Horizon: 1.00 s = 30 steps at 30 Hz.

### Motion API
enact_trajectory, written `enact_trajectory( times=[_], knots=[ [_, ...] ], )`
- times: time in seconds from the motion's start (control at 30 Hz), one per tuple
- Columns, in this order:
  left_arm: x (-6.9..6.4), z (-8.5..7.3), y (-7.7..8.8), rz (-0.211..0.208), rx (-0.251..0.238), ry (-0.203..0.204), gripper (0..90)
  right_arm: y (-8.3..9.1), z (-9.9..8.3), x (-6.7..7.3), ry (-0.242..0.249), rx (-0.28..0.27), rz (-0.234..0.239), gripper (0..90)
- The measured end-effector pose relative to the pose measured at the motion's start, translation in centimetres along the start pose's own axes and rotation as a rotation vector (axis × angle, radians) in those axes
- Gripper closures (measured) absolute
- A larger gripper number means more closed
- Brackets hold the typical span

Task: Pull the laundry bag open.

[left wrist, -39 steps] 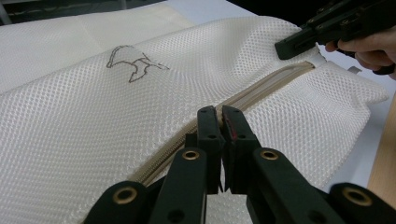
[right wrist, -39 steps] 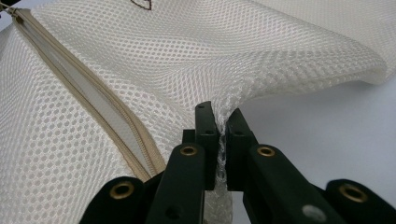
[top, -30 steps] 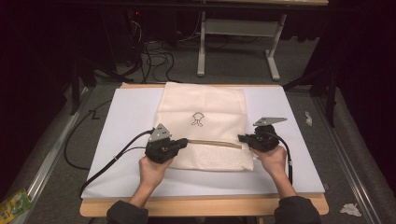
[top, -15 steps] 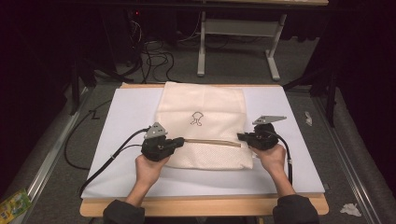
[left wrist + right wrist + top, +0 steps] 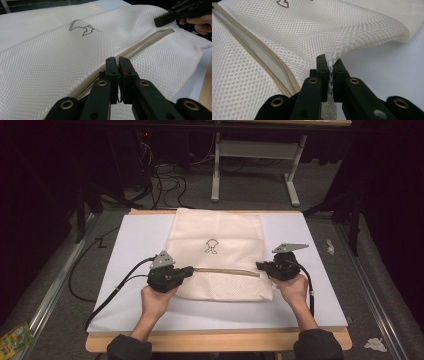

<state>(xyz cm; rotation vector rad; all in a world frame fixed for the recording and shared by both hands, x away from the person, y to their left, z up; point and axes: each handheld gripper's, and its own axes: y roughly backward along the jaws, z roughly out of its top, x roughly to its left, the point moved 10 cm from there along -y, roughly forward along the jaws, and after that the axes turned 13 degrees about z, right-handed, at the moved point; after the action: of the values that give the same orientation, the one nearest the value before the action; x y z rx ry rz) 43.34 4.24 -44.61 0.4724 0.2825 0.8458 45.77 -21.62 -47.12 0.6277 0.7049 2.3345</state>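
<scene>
Left gripper [image 5: 186,270] clamped shut, right gripper [image 5: 260,265] likewise (both hands low, jaws facing inward).

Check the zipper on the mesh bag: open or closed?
Open, at least in part. The mesh bag's zipper shows its two tape edges spread with a gap between them in both gripper views; the slider itself cannot be made out.

From my station I see dark sleeves ending just above both wrists. Each hand carries a matte black gripper: the left gripper [image 5: 186,270] and right gripper [image 5: 261,266] each wear a grey three-cornered plate on top and trail a black cable. Up close, the flat black linkage arms are pinned with brass-coloured rivets, and the left gripper's inner pad shows a reddish tint.
</scene>
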Motion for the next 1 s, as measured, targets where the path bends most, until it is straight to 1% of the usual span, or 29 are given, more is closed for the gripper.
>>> enact_trajectory(
  times=[0.03, 0.07, 0.13, 0.2, 0.27, 0.3, 0.33, 0.37, 0.4, 0.43, 0.47, 0.5, 0.57, 0.6, 0.63, 0.67, 0.73, 0.83, 0.9, 0.97, 1.0],
  knots=[
    [0.1, -0.1, 0.1, 0.004, 0.0, 0.007, 87.2, -0.1, -0.1, 0.0, 0.006, 0.015, -0.009, 88.6],
    [0.3, -0.2, 0.1, 0.006, 0.002, 0.01, 87.2, -0.1, -0.1, 0.0, 0.006, 0.015, -0.009, 88.6],
    [0.6, -0.3, 0.4, 0.016, 0.001, 0.007, 87.2, -0.4, -0.2, -0.1, 0.026, 0.042, -0.019, 88.6],
    [0.7, -0.4, 0.4, 0.015, 0.001, 0.013, 87.1, -0.4, -0.1, 0.0, 0.025, 0.037, -0.019, 88.6],
    [0.7, -0.3, 0.4, 0.011, 0.003, 0.021, 87.2, -0.4, -0.2, -0.1, 0.027, 0.047, -0.029, 88.6],
    [0.8, -0.3, 0.4, 0.013, 0.005, 0.016, 87.2, -0.4, -0.2, -0.1, 0.027, 0.047, -0.029, 88.6],
    [0.9, -0.2, 0.5, 0.019, 0.001, 0.014, 87.1, -0.3, -0.1, -0.1, 0.03, 0.045, -0.033, 88.6],
    [1.0, -0.2, 0.7, 0.024, -0.002, 0.015, 87.1, -0.3, -0.2, -0.1, 0.023, 0.042, -0.032, 88.6],
    [1.3, 0.0, 1.1, 0.028, -0.022, 0.02, 87.1, -0.5, -0.4, -0.4, 0.011, 0.052, -0.033, 88.6],
    [1.3, 0.0, 1.1, 0.028, -0.022, 0.02, 87.1, -0.5, -0.4, -0.4, 0.011, 0.052, -0.033, 88.6],
    [1.5, 0.1, 1.3, 0.029, -0.033, 0.02, 87.1, -0.6, -0.5, -0.5, 0.012, 0.069, -0.043, 88.6],
    [1.7, 0.1, 1.4, 0.029, -0.032, 0.024, 87.2, -0.6, -0.4, -0.5, 0.016, 0.078, -0.05, 88.5],
    [2.1, -0.1, 1.3, 0.027, -0.018, 0.034, 87.1, -0.3, 0.0, -0.2, 0.032, 0.066, -0.051, 88.6],
    [2.2, -0.2, 1.3, 0.022, -0.012, 0.041, 87.1, -0.2, 0.1, -0.1, 0.033, 0.067, -0.052, 88.5],
    [2.2, -0.2, 1.4, 0.024, -0.009, 0.04, 87.1, -0.1, 0.2, -0.2, 0.038, 0.07, -0.059, 88.6],
    [2.4, -0.1, 1.7, 0.036, -0.014, 0.032, 87.1, 0.0, 0.2, -0.4, 0.037, 0.069, -0.067, 88.6],
    [2.5, -0.1, 1.8, 0.043, -0.019, 0.029, 87.1, 0.1, 0.2, -0.5, 0.03, 0.066, -0.065, 88.5],
    [2.9, -0.4, 2.1, 0.052, -0.025, 0.042, 87.1, 0.1, 0.2, -0.7, 0.032, 0.078, -0.071, 88.5],
    [3.1, -0.5, 2.1, 0.046, -0.024, 0.053, 87.2, 0.2, 0.2, -0.8, 0.029, 0.075, -0.072, 88.5],
    [3.2, -0.6, 2.1, 0.049, -0.021, 0.05, 87.2, 0.2, 0.3, -0.7, 0.023, 0.069, -0.072, 88.5],
    [3.2, -0.6, 2.1, 0.048, -0.022, 0.05, 87.2, 0.1, 0.3, -0.8, 0.03, 0.07, -0.075, 88.5]
  ],
)
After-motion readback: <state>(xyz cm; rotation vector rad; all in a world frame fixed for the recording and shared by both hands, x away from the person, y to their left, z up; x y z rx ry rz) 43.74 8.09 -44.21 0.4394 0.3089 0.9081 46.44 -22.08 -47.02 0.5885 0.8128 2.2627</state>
